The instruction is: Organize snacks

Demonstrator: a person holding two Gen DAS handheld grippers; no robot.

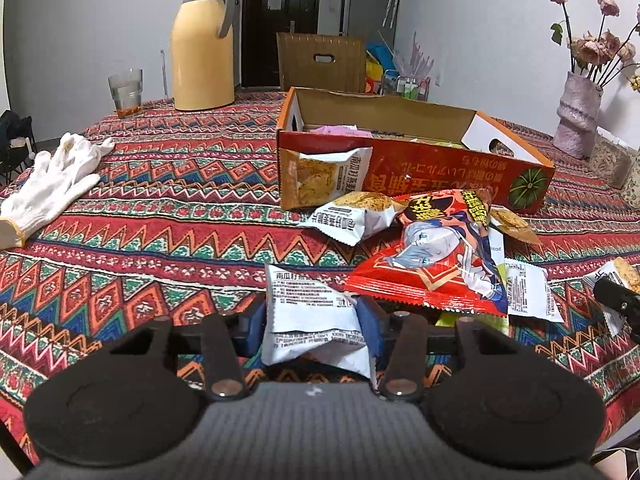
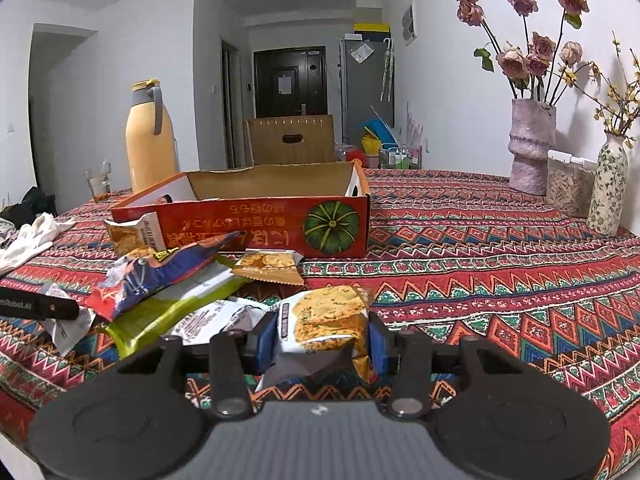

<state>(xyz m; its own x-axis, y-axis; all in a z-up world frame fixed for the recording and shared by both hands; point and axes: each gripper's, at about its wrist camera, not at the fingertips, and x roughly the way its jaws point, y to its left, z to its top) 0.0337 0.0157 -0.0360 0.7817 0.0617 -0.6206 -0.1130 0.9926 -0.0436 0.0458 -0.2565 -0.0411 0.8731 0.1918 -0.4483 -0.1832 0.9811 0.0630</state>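
Note:
My left gripper [image 1: 312, 322] is shut on a white snack packet [image 1: 308, 300], crumpled between its blue pads just above the tablecloth. The right gripper [image 2: 322, 340] is shut on a cracker packet [image 2: 326, 316] with a printed biscuit face. An open red cardboard box [image 1: 440, 178] [image 2: 248, 226] with a pumpkin picture stands behind a loose pile of snacks. In that pile lie a red cartoon bag [image 1: 432, 256] [image 2: 160, 276], a green packet [image 2: 168, 314] and a small cracker packet [image 2: 268, 266]. One more packet [image 1: 324, 178] leans on the box front. Some snacks lie inside the box.
A yellow thermos [image 1: 202, 44] and a glass [image 1: 126, 92] stand at the far left, and a white glove [image 1: 52, 188] lies near the left edge. A pink vase [image 2: 532, 144], a clear jar [image 2: 568, 188] and a floral vase [image 2: 608, 190] line the right side.

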